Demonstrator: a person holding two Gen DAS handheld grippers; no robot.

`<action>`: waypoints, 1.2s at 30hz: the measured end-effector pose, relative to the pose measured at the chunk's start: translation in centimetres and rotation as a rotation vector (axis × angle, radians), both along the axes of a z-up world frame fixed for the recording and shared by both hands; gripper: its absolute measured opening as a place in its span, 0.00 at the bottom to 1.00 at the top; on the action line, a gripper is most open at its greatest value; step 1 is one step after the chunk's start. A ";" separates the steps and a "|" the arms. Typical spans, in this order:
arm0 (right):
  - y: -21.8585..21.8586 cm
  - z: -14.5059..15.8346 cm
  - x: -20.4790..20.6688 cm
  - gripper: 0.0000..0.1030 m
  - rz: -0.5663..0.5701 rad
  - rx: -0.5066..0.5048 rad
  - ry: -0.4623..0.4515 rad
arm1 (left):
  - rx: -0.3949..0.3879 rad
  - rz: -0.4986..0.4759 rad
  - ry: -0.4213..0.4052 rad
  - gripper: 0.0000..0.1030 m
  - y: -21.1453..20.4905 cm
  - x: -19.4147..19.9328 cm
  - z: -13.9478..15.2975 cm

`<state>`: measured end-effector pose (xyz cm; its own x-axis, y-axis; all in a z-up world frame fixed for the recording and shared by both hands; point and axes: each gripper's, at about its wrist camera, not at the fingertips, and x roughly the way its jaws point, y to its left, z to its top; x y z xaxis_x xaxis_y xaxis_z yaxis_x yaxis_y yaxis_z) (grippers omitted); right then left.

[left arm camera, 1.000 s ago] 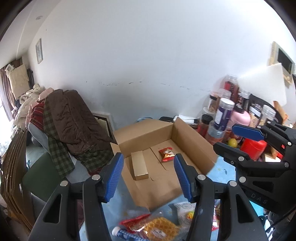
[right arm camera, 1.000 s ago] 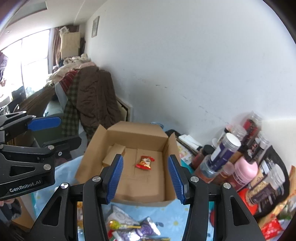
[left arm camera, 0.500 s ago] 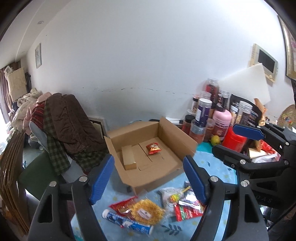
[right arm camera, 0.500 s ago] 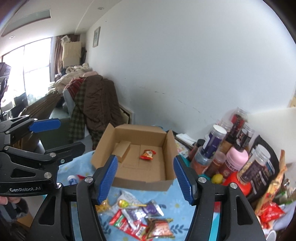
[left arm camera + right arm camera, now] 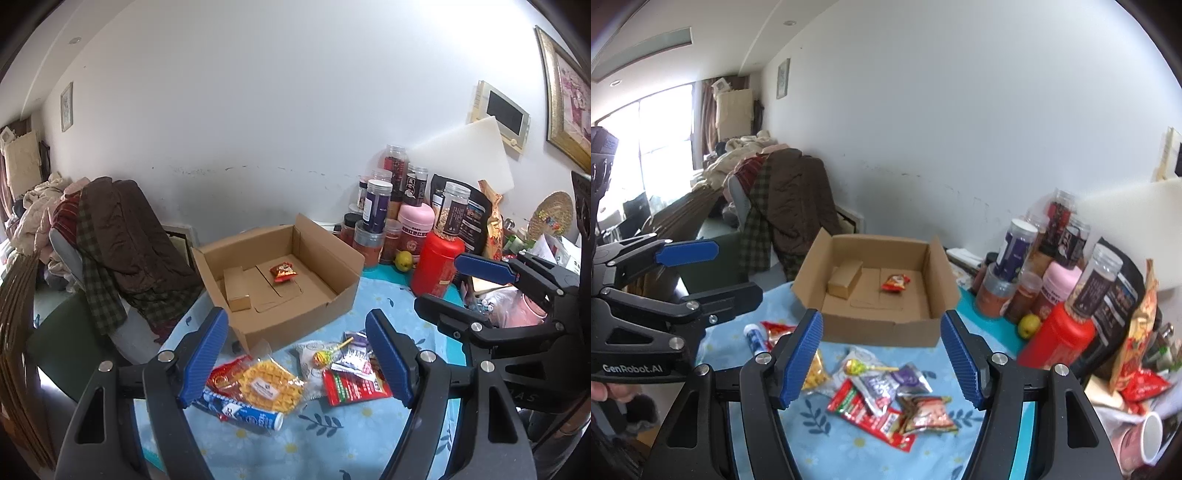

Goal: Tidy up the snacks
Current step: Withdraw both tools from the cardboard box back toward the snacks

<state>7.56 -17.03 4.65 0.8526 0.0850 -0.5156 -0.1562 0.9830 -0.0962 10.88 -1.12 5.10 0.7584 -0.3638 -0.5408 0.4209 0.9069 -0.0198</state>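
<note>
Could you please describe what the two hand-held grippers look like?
Both the left hand-held gripper and the right hand-held gripper have black frames with silver screws and ribbed blue finger pads. The left one carries white "GenRobot.AI" lettering.

- I see my left gripper [image 5: 295, 354] and right gripper [image 5: 882, 358] both black with blue ribbed pads.
- The surface [image 5: 369, 435] wears a light blue cloth printed with white daisies and dark blue leaves.
- The cardboard box [image 5: 306, 314] is plain brown; the packet inside [image 5: 283, 272] is red with yellow.
- The waffle snack [image 5: 271, 386] is golden yellow, the long packet [image 5: 864, 410] red and green, the tube [image 5: 243, 411] blue and white.
- The lollipop [image 5: 855, 367] shows yellow and red.
- The canister [image 5: 436, 266] is bright red, the jar lid [image 5: 416, 216] pink.
- The draped coat [image 5: 125, 236] is dark brown over green check.
</note>
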 end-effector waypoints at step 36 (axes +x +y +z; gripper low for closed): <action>-0.9 -13.0 0.5 0.65 -0.082 0.095 0.190 | -0.098 0.265 0.349 0.75 4.7 3.4 -15.0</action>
<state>8.01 -17.92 -8.34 0.7470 0.0755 -0.6605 -0.0820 0.9964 0.0212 14.24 3.61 -9.93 0.6105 -0.2435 -0.7536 0.1267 0.9693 -0.2105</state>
